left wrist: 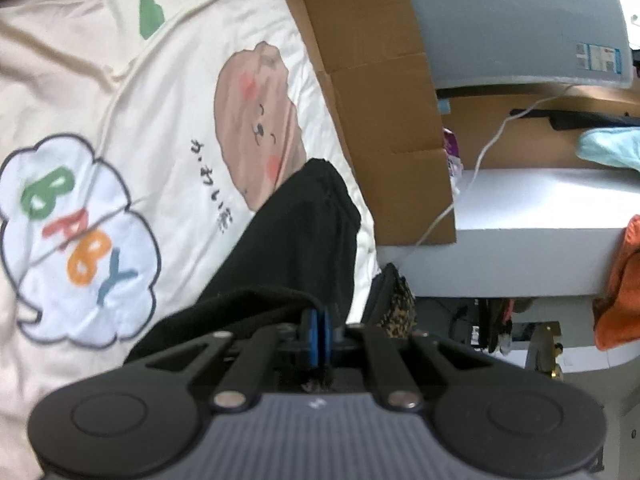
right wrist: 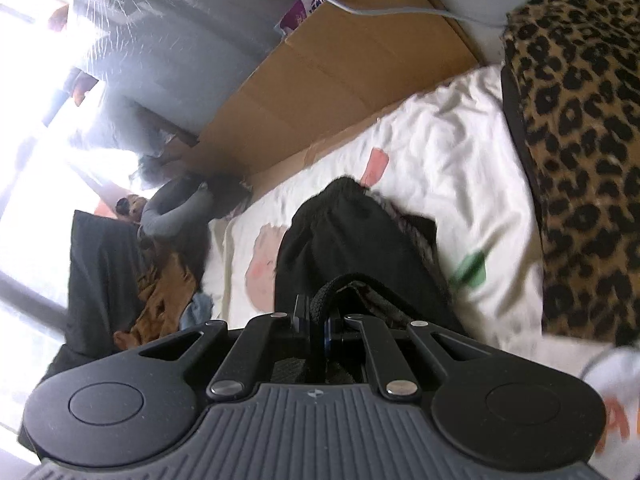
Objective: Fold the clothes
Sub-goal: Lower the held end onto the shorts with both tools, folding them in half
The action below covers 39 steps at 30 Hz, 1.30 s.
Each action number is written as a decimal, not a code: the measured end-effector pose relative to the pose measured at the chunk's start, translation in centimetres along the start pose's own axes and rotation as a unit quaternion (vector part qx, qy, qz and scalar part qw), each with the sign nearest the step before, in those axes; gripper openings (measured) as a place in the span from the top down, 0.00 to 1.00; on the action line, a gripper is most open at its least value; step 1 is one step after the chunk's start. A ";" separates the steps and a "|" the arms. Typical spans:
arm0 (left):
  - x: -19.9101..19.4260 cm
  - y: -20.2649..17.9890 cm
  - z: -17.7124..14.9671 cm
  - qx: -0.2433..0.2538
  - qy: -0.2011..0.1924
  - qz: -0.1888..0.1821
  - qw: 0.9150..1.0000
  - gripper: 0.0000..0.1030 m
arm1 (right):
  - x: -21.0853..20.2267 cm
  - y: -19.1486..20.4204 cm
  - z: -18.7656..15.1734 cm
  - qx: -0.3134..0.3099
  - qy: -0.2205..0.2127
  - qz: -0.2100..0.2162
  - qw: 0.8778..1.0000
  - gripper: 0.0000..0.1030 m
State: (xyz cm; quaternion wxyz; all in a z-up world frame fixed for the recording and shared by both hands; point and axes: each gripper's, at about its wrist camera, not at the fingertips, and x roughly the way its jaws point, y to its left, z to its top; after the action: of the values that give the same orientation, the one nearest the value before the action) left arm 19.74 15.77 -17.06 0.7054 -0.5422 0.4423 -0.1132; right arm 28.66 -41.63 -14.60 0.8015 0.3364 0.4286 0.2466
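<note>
A black garment stretches over a cream bedsheet printed with a bear and a "BABY" cloud. My left gripper is shut on a black edge of that garment, its blue pads pressed together on the cloth. In the right wrist view the same black garment rises in a fold from the sheet. My right gripper is shut on its thick ribbed hem, which loops up between the fingers. A grey lining shows inside the fold.
Flattened cardboard lines the bed's far side, with a grey plastic-wrapped roll behind it. A leopard-print cloth lies on the sheet at the right. A white table, a white cable, orange cloth and piled clothes surround the bed.
</note>
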 end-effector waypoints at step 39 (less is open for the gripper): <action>15.3 2.3 8.9 0.044 0.037 0.030 0.998 0.54 | 6.5 -6.0 2.7 0.086 -0.043 -0.082 0.992 0.82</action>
State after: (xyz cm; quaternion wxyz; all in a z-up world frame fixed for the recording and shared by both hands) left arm 34.59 12.77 -26.54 0.7149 -0.4925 0.4786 -0.1313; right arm 34.88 -42.00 -21.39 0.8047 0.3787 0.4391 0.1275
